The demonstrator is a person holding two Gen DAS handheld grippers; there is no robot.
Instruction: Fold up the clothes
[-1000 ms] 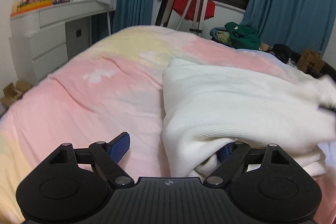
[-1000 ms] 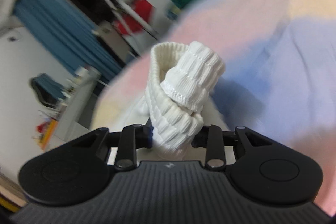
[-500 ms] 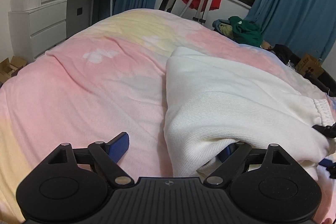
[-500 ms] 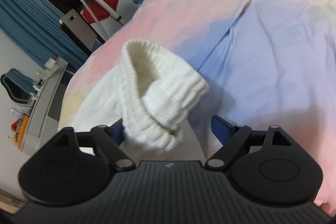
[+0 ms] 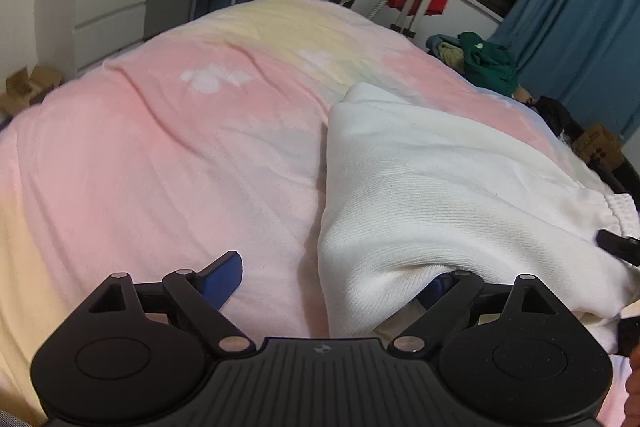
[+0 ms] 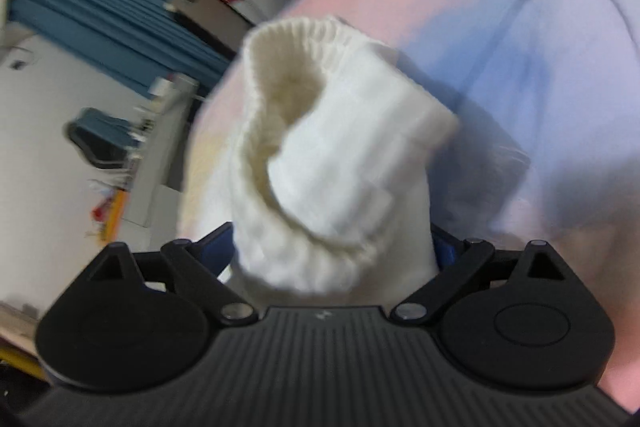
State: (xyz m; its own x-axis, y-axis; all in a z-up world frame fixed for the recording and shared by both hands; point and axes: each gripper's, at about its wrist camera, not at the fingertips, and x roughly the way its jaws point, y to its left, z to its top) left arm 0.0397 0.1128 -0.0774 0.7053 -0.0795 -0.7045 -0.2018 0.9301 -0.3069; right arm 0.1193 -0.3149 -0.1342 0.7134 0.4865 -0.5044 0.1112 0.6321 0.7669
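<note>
The white knit sweater (image 5: 452,195) lies on the pastel duvet (image 5: 168,155), right of centre. The left gripper (image 5: 338,281) stands wide open, one finger (image 5: 224,277) bare, the other under the sweater's near edge. The right gripper (image 6: 332,247), clamped on the ribbed cuff (image 6: 320,147) a second ago, now stands open around it. Judgement: the sleeve fold is placed; release is under way.

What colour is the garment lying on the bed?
White; the garment shows best in the left wrist view, on the pink bedcover.
</note>
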